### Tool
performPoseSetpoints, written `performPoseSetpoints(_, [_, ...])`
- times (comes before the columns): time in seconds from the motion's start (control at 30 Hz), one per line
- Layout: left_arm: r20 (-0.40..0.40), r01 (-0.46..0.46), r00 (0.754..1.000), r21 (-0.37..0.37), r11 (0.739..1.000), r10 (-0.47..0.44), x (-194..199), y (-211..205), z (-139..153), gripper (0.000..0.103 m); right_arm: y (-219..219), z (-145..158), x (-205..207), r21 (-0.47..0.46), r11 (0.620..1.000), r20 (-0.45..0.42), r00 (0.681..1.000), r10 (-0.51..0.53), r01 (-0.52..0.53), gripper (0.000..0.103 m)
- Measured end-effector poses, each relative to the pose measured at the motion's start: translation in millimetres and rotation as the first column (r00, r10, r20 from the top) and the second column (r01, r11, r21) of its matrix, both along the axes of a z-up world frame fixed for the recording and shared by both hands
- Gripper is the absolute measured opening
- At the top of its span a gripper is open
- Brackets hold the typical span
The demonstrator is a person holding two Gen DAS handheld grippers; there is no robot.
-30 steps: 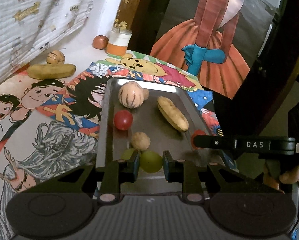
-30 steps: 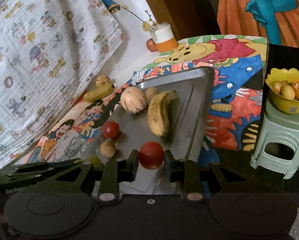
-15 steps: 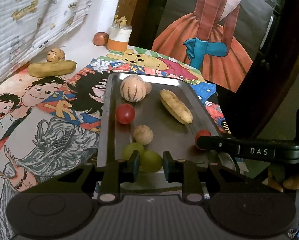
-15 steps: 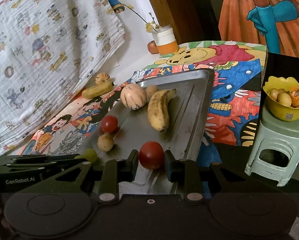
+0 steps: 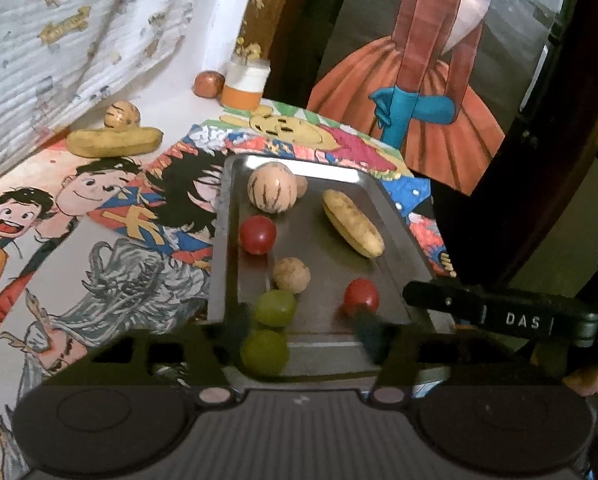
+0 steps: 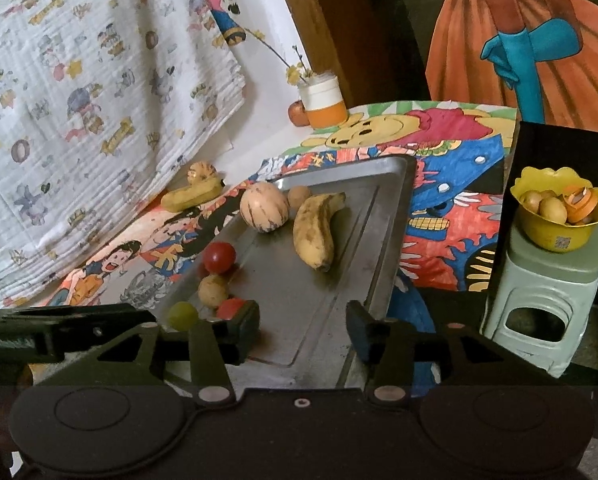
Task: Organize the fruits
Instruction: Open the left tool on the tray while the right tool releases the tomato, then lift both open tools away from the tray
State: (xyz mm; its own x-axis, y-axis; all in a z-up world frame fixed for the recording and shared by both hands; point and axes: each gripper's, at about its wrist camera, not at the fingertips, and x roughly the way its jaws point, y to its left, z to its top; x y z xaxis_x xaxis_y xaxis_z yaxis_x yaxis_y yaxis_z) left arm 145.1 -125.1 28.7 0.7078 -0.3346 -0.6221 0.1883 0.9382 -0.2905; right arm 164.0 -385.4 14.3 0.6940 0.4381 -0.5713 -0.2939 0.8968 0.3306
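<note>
A metal tray [image 5: 395, 216] [image 6: 383, 240] lies on a cartoon-print cloth. It holds a striped melon [image 5: 273, 192], a banana [image 5: 353, 222], a red tomato [image 5: 257, 234], a brown round fruit [image 5: 291, 275], a green fruit [image 5: 275, 307] and a second tomato [image 5: 361, 297] [image 6: 229, 307]. My left gripper [image 5: 299, 340] is open at the tray's near edge; another green fruit [image 5: 264, 352] sits loose by its left finger. My right gripper [image 6: 303, 328] is open over the tray's near end, the second tomato just left of its left finger.
Off the tray at the back left lie another banana [image 5: 114, 142] and a small striped melon [image 5: 121, 115]. An orange-and-white jar [image 5: 245, 84] and an apple [image 5: 208, 83] stand by the wall. A yellow bowl of fruit [image 6: 557, 212] sits on a green stool [image 6: 539, 308].
Both grippers opened. The left let go of the green fruit at the tray's near edge. The right let go of the red tomato, which now lies on the tray.
</note>
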Motion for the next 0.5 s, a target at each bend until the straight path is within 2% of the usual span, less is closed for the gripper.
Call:
performPoseSetpoints(0.07, [0.017,-0.003,1.0,-0.005,1.0,0.003,-3,2,4,0.075,2,3,-5,-0.009,1.0,0.013,1.0,-0.003,0.003,0.066])
performPoseSetpoints(0.17, [0.036,-0.008,0.999,-0.007,1.0,0.008,-9,7,11,0.086,7,7,-14,-0.029,1.0,0.039,0.999,-0.008,0.01,0.075])
performPoseSetpoints(0.23, [0.048,-0.013,0.999,-0.012,1.0,0.014,-14,11,16,0.09,10,10,-21,-0.029,0.999,0.051,0.999,-0.015,0.016,0.082])
performPoseSetpoints(0.3, [0.059,-0.017,0.998,-0.017,1.0,0.018,-19,15,20,0.099,12,13,-28,-0.024,0.999,0.065,0.998,-0.02,0.022,0.091])
performPoseSetpoints(0.4, [0.077,-0.04,0.996,-0.012,0.999,0.041,-29,23,26,0.103,15,19,-41,-0.015,0.999,0.098,0.994,-0.04,0.041,0.101])
performPoseSetpoints(0.5, [0.08,-0.063,0.995,0.001,0.998,0.063,-37,30,31,0.103,20,26,-54,-0.017,0.998,0.107,0.993,-0.056,0.058,0.102])
